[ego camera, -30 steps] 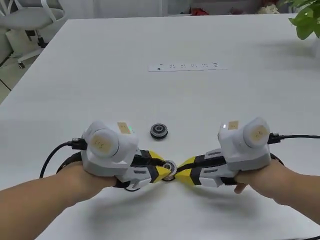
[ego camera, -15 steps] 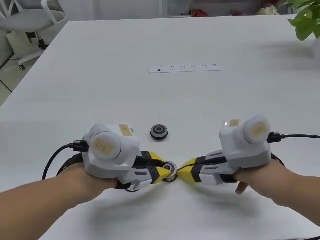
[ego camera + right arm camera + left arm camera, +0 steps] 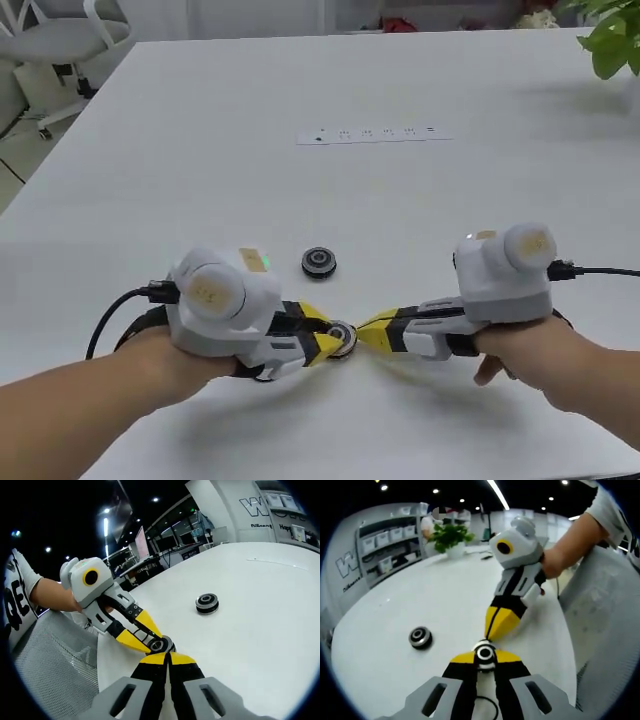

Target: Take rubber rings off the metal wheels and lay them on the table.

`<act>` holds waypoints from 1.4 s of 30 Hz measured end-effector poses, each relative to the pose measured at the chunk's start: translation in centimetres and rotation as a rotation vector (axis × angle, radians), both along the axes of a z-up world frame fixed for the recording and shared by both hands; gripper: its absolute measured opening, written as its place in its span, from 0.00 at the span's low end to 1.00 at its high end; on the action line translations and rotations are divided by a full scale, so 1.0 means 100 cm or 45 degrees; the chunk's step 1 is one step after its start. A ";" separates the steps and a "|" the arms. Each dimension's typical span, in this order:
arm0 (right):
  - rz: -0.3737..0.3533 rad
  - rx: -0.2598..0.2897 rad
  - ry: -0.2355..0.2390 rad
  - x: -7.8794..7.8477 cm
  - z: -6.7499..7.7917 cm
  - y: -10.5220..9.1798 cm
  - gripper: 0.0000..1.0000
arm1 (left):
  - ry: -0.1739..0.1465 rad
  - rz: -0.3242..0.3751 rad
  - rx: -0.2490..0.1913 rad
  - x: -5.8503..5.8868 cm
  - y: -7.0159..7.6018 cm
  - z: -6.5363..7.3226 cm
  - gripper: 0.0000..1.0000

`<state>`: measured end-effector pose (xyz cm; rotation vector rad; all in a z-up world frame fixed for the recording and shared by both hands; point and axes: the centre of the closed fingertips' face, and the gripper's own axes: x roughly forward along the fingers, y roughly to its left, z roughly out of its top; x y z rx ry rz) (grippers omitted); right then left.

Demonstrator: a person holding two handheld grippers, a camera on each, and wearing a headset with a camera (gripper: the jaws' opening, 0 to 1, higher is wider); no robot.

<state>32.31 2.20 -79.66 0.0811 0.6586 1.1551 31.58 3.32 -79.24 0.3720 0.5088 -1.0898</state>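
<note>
My left gripper (image 3: pixel 335 343) is shut on a small metal wheel (image 3: pixel 340 337), held just above the white table; the wheel (image 3: pixel 485 653) sits between its yellow tips. My right gripper (image 3: pixel 362 340) comes in from the right with its jaws shut, and its tips pinch the black rubber ring at the wheel's rim (image 3: pixel 161 644). A second wheel (image 3: pixel 318 262) with its black ring on lies flat on the table beyond the grippers, also seen as the wheel (image 3: pixel 420 637) and the wheel (image 3: pixel 206 603). A thin black ring (image 3: pixel 486 707) lies on the table under the left gripper.
A flat white power strip (image 3: pixel 368 133) lies mid-table farther back. A potted plant (image 3: pixel 610 40) stands at the far right corner and an office chair (image 3: pixel 60 35) at the far left. Cables trail from both grippers.
The right gripper's body has risen and shifted a little right, tilting its jaws down onto the wheel. The left gripper and the wheel have stayed put.
</note>
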 end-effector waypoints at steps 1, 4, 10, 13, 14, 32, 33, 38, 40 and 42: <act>-0.001 0.002 0.000 0.000 0.000 0.000 0.00 | -0.001 0.000 0.001 0.000 0.000 0.000 0.12; -0.021 0.025 0.023 0.001 0.002 0.000 0.00 | -0.005 0.002 0.003 0.000 0.000 0.000 0.12; -0.031 0.027 0.025 0.002 0.004 0.002 0.00 | -0.010 0.012 0.006 0.001 0.000 0.000 0.12; -0.031 0.028 0.024 0.001 0.005 0.002 0.00 | -0.012 0.016 0.008 0.000 0.000 0.000 0.12; -0.026 0.027 0.023 0.000 0.005 0.003 0.00 | -0.012 0.017 0.010 0.001 0.000 0.000 0.12; 0.045 0.009 -0.025 -0.005 0.008 0.014 0.00 | -0.012 0.023 0.010 0.001 0.000 0.000 0.12; 0.049 0.011 -0.029 -0.006 0.008 0.012 0.00 | -0.012 0.023 0.010 0.001 0.000 0.000 0.12; 0.035 0.008 -0.032 -0.004 0.008 0.009 0.00 | -0.014 0.018 0.009 0.002 0.000 0.001 0.12; 0.038 0.011 -0.033 -0.004 0.009 0.010 0.00 | -0.021 0.013 0.015 0.002 0.000 0.001 0.13; 0.040 0.013 -0.033 -0.004 0.009 0.011 0.00 | -0.033 0.011 0.022 0.002 -0.001 0.001 0.13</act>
